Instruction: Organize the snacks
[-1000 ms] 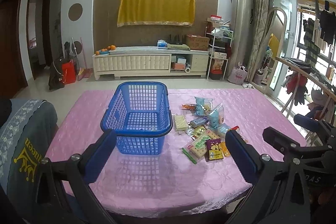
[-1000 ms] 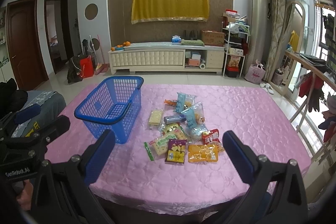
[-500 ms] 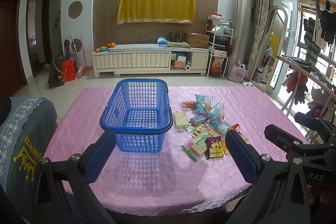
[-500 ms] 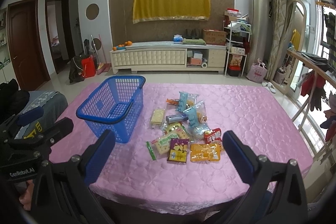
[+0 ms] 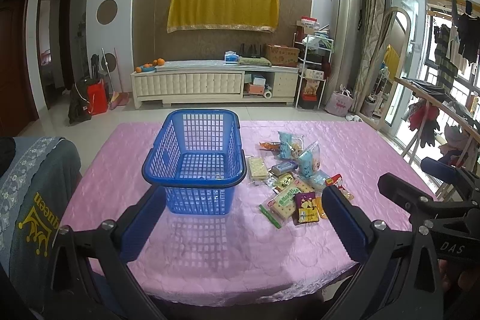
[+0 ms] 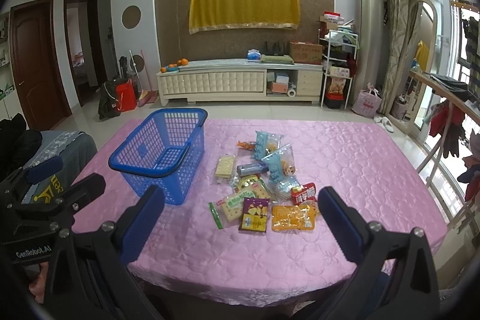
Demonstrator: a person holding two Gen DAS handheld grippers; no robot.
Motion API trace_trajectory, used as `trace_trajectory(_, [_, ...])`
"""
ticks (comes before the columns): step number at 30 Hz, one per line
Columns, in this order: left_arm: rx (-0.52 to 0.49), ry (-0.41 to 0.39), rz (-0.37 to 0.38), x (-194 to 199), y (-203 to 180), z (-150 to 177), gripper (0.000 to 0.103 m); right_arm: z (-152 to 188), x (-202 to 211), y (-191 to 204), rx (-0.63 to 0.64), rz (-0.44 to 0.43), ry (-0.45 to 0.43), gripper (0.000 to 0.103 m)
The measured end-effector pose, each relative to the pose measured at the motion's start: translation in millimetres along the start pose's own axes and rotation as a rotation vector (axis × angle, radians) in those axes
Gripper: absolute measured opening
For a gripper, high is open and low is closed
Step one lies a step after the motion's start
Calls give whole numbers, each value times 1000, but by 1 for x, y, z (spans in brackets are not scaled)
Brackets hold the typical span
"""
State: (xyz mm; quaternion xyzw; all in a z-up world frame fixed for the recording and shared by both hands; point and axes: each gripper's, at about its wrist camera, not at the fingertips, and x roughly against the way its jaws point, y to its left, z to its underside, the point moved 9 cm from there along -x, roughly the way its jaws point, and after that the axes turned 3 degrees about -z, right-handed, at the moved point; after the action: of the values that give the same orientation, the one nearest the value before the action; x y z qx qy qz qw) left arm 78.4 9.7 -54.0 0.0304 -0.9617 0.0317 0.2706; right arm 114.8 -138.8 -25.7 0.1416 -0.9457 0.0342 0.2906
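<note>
We are at the very start, by our reading: the blue basket stands empty on the pink table, and every snack lies loose in a heap just to its right. Nothing is picked up yet. Our left gripper hangs low over the near edge with its jaws spread wide, holding and touching nothing; the basket's near wall sits between its fingers in that view, but apart from them. Our right gripper is likewise wide open and empty, lined up with the near end of the heap, where the purple packet and the orange packet lie side by side, with the green cracker pack touching the purple one on the left. The next move, we judge, calls for the right gripper to go down over one near packet, close on it alone without dragging its neighbours, then carry it left over the basket's rim. The packets overlap, so a clean single grip may be fiddly.
</note>
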Motion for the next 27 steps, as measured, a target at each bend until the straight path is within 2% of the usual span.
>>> trace_trajectory(27, [12,24,7,-2,4,-2,103,0,-1,1,-7,-13,19,103])
